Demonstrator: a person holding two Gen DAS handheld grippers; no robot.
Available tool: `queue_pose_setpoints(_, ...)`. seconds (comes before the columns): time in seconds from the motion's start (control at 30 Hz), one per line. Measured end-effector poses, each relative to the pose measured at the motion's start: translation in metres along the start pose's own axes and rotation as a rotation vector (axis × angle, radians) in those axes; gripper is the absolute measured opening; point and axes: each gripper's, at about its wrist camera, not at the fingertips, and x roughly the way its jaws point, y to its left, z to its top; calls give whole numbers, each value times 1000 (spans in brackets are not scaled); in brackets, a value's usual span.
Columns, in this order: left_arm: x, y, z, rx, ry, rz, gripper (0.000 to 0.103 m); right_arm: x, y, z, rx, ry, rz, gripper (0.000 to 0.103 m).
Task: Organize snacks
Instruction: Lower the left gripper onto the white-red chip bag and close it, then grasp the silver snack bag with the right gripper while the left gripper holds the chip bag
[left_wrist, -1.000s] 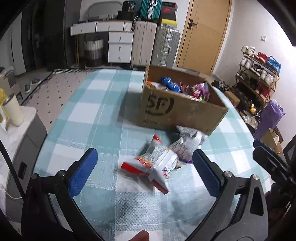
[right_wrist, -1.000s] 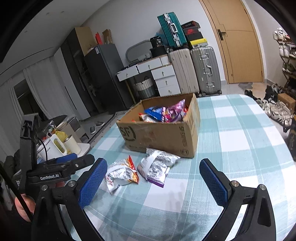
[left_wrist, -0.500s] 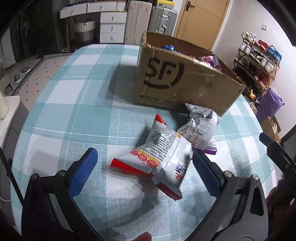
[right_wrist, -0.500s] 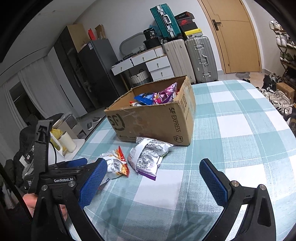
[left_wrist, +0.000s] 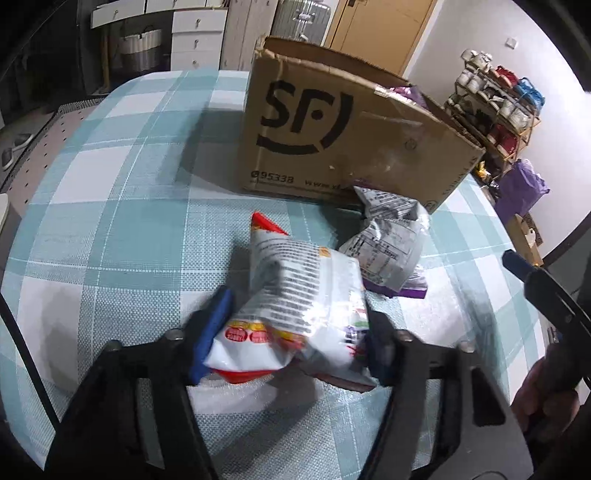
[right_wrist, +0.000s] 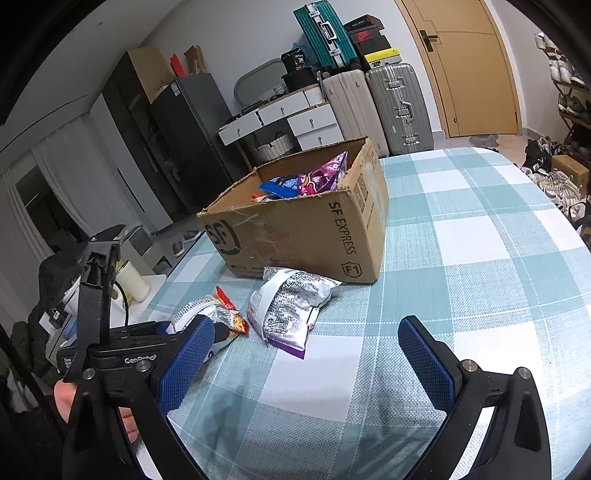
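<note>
Left wrist view: the left gripper (left_wrist: 291, 328) has just been closing and its blue pads press both sides of the red-and-white snack bag (left_wrist: 295, 295), which lies on the checked tablecloth (left_wrist: 110, 221) in front of the cardboard box (left_wrist: 332, 140). The purple-edged snack bag (left_wrist: 391, 243) lies nearer the box, at its corner. The right gripper (right_wrist: 306, 362) hangs spread wide, well short of the box, pinching nothing.

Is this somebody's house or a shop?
Most likely a home, perhaps a dining or living room. A checked tablecloth covers the table, suitcases stand by a wooden door, a shoe rack lines the wall, and a fridge stands nearby.
</note>
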Motion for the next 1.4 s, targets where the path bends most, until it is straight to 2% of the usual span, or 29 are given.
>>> queue_pose_setpoints(0.23,1,0,5,36,2,-13,49,1,2,1,0,2,-2,102)
queue_pose_setpoints(0.73,-24,1,-7,-6,-29,15,49,2,-1,-1,12,24,-14,102)
queue_pose_setpoints(1.4,-59,17,-18,-50,-65,19,50,52,2,6,13,112,-22,102)
